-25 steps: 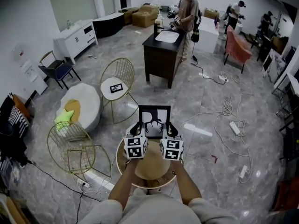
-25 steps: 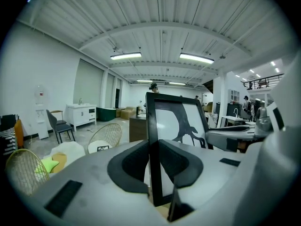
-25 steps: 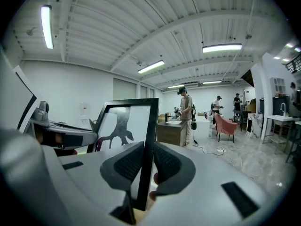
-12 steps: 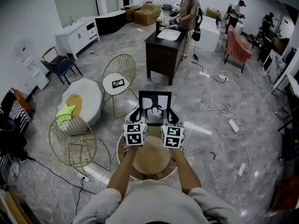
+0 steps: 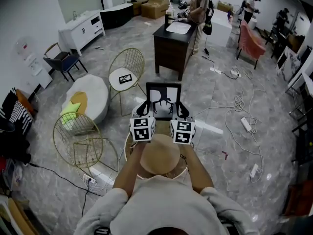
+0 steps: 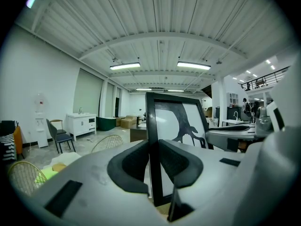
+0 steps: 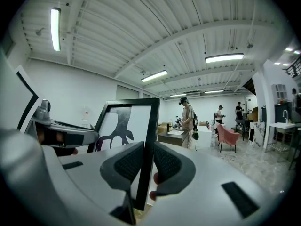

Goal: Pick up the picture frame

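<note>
A black picture frame (image 5: 163, 101) with a white print of a dark antlered shape stands upright in the air above a small round table (image 5: 129, 156). My left gripper (image 5: 143, 113) is shut on the frame's left edge (image 6: 153, 145), and my right gripper (image 5: 182, 113) is shut on its right edge (image 7: 146, 159). In each gripper view the jaws press both sides of the black moulding. The frame's lower edge is hidden behind the grippers in the head view.
A tan straw hat (image 5: 159, 153) lies on the round table below my arms. Gold wire chairs (image 5: 77, 142) (image 5: 126, 77) and a white pouf (image 5: 88, 102) stand to the left. A dark cabinet (image 5: 172, 47) with a person beside it is ahead. Cables (image 5: 239, 112) trail on the floor to the right.
The frame and both grippers have risen a little and moved slightly forward; the head camera has tipped further down, showing more of the person's shoulders.
</note>
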### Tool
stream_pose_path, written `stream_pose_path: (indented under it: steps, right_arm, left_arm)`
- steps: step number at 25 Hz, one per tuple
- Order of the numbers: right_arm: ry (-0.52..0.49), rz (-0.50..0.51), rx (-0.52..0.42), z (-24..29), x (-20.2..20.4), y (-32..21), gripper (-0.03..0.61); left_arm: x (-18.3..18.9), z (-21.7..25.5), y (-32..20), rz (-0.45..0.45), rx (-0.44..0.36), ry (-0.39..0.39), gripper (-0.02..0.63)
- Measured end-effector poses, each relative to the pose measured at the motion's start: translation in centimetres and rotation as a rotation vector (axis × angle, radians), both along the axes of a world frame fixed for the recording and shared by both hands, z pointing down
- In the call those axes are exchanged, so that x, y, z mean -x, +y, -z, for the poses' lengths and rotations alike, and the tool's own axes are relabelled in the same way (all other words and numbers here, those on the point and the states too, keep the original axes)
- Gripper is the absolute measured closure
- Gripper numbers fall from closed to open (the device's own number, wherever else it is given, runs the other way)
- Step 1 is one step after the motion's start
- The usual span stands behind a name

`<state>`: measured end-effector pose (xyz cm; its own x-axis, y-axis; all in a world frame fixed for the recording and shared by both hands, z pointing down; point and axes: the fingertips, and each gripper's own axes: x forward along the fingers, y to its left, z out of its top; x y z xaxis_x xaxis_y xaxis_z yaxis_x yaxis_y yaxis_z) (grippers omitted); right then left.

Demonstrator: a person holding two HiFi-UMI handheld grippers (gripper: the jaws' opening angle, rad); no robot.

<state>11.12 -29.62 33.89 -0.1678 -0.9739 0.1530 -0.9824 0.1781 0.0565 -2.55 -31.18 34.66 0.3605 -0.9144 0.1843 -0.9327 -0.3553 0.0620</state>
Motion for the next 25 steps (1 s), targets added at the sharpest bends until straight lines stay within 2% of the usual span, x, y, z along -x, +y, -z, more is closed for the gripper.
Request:
stream_pose_path:
  steps: [25]
  right_arm:
    - [0.020,-0.003,0.016,-0.7,0.5,0.6,0.508]
  left_arm:
    - [0.4,-1.0,0.5,-0.004,0.016,0.010,0.546]
